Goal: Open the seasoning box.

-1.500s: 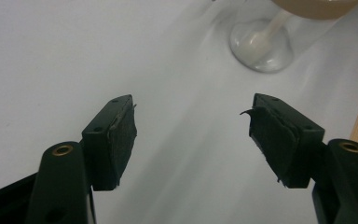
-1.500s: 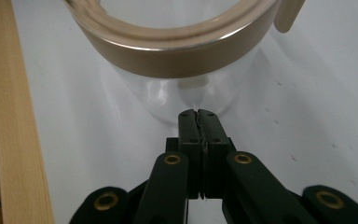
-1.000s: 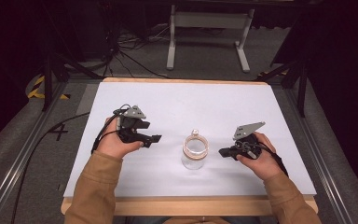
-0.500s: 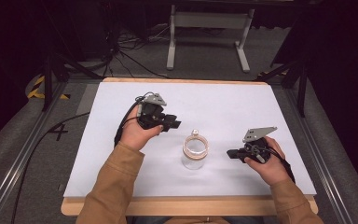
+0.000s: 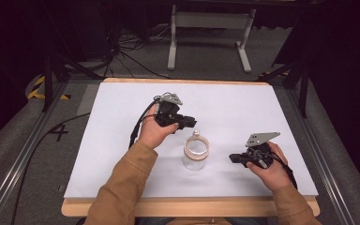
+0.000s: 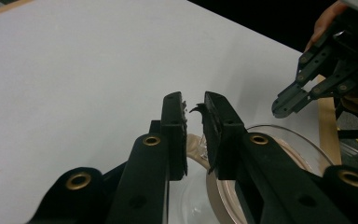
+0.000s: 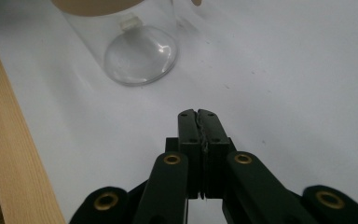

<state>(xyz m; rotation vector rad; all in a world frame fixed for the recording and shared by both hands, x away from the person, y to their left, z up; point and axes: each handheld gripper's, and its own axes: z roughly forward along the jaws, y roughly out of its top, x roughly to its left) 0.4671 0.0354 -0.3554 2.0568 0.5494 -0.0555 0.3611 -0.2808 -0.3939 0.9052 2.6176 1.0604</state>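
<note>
A: Where is the jar sitting?

B: The clear glass jar (image 5: 196,153) is standing upright on the white counter (image 5: 112,140), near the front edge and between the two hands. A tan band is running around its mouth, and a small pale knob (image 5: 196,133) is showing at the far side of the rim.

A: And the left gripper (image 5: 190,123)?

B: It is hovering just beyond the jar on the far-left side, pointing toward the knob. In the left gripper view its fingers (image 6: 175,126) are standing slightly apart, a narrow gap showing between the pads, with nothing held in it. The jar's rim (image 6: 279,140) is lying right beneath them.

A: What about the right gripper (image 5: 233,158)?

B: It is resting low to the right of the jar, near it but not touching, pointing at its side. In the right gripper view its fingers (image 7: 189,128) are pressing together, pad against pad, holding nothing. The jar's base (image 7: 140,53) is showing ahead of them, and the counter's wooden edge (image 7: 14,154) is running along the left
</note>
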